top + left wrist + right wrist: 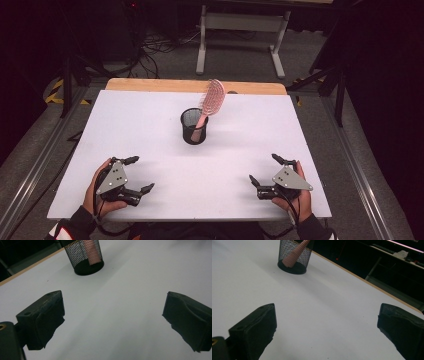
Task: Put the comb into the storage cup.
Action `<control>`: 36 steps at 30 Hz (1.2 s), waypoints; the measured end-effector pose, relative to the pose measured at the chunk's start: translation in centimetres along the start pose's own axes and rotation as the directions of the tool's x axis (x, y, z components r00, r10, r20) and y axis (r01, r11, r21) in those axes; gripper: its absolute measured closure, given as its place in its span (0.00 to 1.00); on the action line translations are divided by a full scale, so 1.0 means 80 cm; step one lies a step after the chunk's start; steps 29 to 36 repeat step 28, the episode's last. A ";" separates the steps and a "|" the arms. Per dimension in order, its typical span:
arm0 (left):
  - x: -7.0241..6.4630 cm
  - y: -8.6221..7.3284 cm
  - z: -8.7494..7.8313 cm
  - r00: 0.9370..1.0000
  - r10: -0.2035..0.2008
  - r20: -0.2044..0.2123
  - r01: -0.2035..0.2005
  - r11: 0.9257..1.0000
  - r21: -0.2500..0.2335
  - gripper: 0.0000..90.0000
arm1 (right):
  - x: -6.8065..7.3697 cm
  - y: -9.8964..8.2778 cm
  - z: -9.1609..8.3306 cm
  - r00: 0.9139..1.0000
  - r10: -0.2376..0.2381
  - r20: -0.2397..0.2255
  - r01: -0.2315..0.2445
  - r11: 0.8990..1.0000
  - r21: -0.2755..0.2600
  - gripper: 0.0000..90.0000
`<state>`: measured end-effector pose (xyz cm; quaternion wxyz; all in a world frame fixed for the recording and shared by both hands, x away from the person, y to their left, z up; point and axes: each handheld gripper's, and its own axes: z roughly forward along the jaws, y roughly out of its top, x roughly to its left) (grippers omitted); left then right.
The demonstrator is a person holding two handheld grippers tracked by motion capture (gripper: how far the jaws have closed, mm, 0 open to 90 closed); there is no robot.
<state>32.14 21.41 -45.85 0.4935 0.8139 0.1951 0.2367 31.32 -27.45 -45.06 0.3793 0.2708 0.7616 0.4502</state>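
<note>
Jaws on both tools stand spread wide with nothing between them. The left gripper (138,174) rests low on the near left part of the white table (150,130), held in the person's left hand (100,192); the right gripper (264,170) sits at the near right, in the right hand (295,192). Both are well apart from the one thing worth reaching for.

That thing is a pink hairbrush (210,102), standing handle-down in a black wire-mesh cup (194,127) near the middle of the table, toward the far side. The brush leans up and to the right against the rim, its bristled head well above the cup. In the left gripper view the mesh cup (85,257) shows the pink handle (90,251) through its wall; the right gripper view shows the cup (293,257) with the tapering handle (293,255) slanting inside.

My judgement: the brush is light, stiff plastic, fairly smooth, not fragile. The neck just below the head looks the best hold, being exposed and narrow. The bristles would flex and slip. The cup is probably light too and may tip or drag if the brush is pulled sideways, so a lift along the handle's line suits.

No brand, label or writing can be read anywhere.
</note>
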 end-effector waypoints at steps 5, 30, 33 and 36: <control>-0.001 0.000 -0.002 1.000 0.006 0.001 -0.006 1.000 -0.006 0.05 | 0.001 0.002 -0.001 1.000 0.012 0.012 -0.012 1.000 -0.008 0.04; 0.008 0.000 -0.001 1.000 -0.016 -0.019 0.016 1.000 -0.012 0.05 | -0.007 0.000 0.000 0.998 0.049 0.046 -0.049 0.999 -0.003 0.05; 0.008 0.000 -0.001 1.000 -0.016 -0.019 0.016 1.000 -0.012 0.05 | -0.007 0.000 0.000 0.998 0.049 0.046 -0.049 0.999 -0.003 0.05; 0.008 0.000 -0.001 1.000 -0.016 -0.019 0.016 1.000 -0.012 0.05 | -0.007 0.000 0.000 0.998 0.049 0.046 -0.049 0.999 -0.003 0.05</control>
